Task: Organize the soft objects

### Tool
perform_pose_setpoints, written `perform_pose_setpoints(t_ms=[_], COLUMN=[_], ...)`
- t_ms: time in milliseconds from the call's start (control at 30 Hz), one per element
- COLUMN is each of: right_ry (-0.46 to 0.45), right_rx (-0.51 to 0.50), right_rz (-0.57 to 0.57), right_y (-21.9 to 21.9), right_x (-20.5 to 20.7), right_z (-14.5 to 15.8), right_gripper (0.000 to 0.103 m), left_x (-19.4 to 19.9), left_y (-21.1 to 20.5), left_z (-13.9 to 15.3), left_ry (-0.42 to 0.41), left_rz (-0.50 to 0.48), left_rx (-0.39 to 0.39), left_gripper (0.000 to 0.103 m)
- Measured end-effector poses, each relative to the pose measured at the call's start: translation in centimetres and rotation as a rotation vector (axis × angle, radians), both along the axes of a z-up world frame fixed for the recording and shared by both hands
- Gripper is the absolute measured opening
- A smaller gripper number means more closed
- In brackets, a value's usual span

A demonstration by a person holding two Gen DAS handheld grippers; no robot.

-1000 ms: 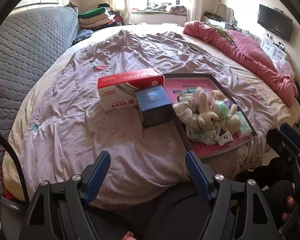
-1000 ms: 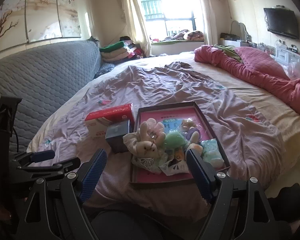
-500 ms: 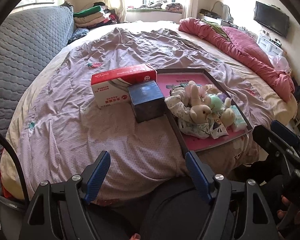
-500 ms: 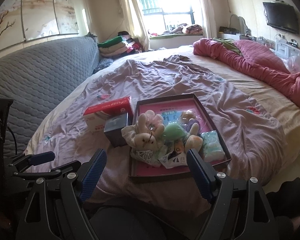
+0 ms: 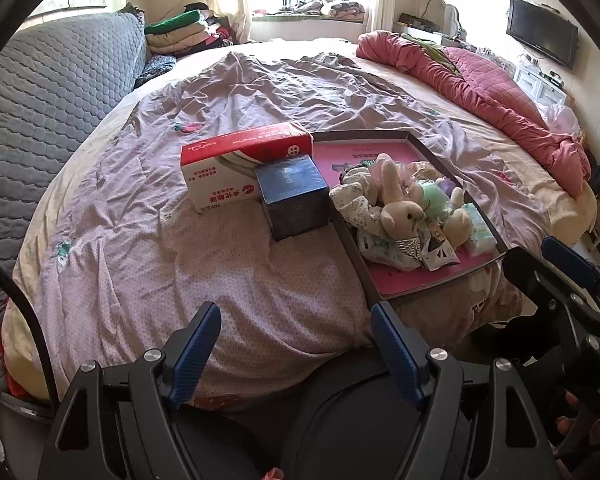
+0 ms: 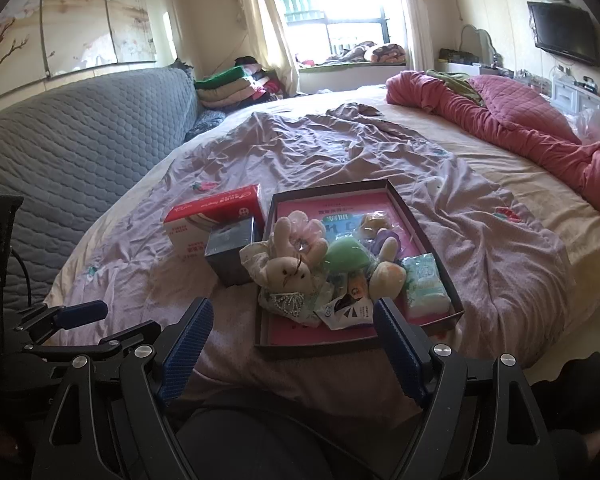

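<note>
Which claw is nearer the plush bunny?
Right. The right claw hangs open just before the tray, the plush bunny straight ahead. The left claw, also open, sits off to the bunny's left, farther away, facing bare bedsheet.

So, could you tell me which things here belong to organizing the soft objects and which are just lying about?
For the job:
- plush rabbit
- green soft toy
- tissue pack
- dark-rimmed tray holding them
- left gripper and right gripper, both open

Just lying about:
- red and white box
- dark blue box
- pink quilt
- folded blankets
- TV
</note>
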State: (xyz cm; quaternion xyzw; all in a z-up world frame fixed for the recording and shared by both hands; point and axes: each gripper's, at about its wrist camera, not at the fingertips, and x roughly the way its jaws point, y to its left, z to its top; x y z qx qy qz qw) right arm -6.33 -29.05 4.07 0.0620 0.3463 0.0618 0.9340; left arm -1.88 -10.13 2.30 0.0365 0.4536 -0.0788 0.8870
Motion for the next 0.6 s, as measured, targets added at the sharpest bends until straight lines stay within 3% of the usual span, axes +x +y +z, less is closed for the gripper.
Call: perform_pose_setpoints(t_ms=[600], right_ry=[-0.004], right_rx=[-0.003], right_rz=[0.010], right_y=[0.05], right_x=[-0.05], right_z=[-0.04], right_gripper=[0.083], left_x=[-0.02], left_y=[0.18], left_z=[-0.04], left_ry=[-0.005], left_rz=[0.016], left_rx=[0.013], left_gripper=[0.077])
